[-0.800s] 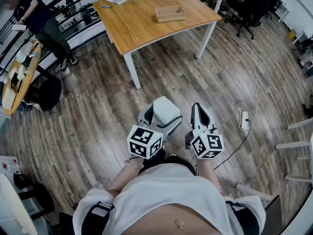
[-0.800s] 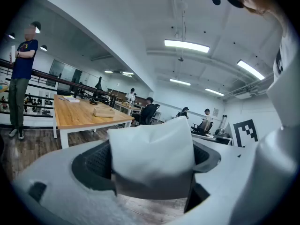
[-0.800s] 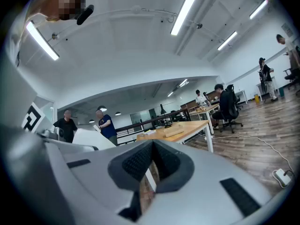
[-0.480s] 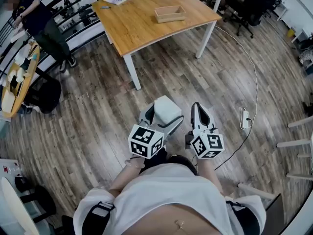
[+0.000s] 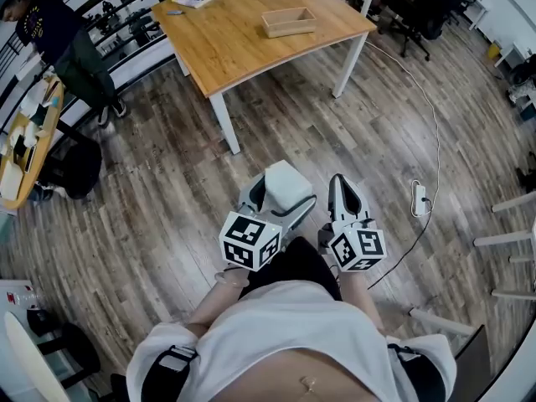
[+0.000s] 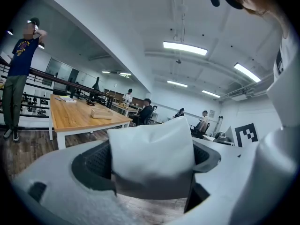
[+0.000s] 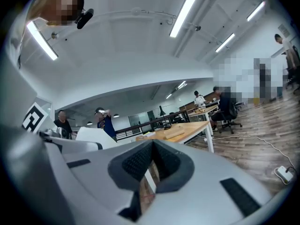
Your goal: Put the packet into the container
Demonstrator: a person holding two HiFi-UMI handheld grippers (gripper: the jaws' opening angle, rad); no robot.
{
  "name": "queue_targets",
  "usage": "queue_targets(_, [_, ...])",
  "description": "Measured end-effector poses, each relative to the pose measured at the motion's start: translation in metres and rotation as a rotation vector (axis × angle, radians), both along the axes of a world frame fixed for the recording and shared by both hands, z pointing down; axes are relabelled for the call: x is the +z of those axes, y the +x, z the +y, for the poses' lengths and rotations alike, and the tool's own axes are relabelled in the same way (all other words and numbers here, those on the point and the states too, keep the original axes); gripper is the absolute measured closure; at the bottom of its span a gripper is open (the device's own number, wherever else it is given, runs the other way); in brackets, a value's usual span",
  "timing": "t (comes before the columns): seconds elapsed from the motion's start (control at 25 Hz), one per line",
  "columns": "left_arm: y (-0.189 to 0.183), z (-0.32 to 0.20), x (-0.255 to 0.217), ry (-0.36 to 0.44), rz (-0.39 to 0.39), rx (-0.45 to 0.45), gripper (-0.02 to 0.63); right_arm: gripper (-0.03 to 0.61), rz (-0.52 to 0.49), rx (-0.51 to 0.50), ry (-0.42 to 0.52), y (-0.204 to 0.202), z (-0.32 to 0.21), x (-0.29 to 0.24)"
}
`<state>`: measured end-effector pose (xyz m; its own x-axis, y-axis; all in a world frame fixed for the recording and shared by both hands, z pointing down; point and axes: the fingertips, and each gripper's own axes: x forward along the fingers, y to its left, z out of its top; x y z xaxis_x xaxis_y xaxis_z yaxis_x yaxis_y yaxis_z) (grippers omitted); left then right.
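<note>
Bulging white pillow-like packet (image 5: 285, 188), plain, clamped in left claw (image 5: 280, 198).

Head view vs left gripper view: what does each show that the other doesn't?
Only the head view: the corded power strip and the person's torso. Only the left gripper view: the ceiling light strips. Both: the white packet clamped between the jaws of the left gripper, and the wooden table carrying the shallow wooden container.
</note>
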<state>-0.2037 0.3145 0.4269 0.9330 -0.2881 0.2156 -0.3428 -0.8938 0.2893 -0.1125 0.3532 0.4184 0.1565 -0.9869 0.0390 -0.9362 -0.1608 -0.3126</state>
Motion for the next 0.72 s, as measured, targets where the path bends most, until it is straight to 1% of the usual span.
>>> queue_targets(0.2, [0.002,0.001,0.001,-0.001,-0.006,0.013,0.144,0.568,0.001,0.021,0.002,0.006,0.000,0.000])
queue_targets(0.4, [0.001,-0.001,-0.005,0.021,0.012,0.031,0.144,0.568,0.004,0.035,0.017,0.008,-0.003,-0.005])
queue_targets(0.72, [0.004,-0.006,-0.007,0.024,0.020,0.029,0.144,0.567,0.034,0.045,0.024,0.010,-0.002,-0.011])
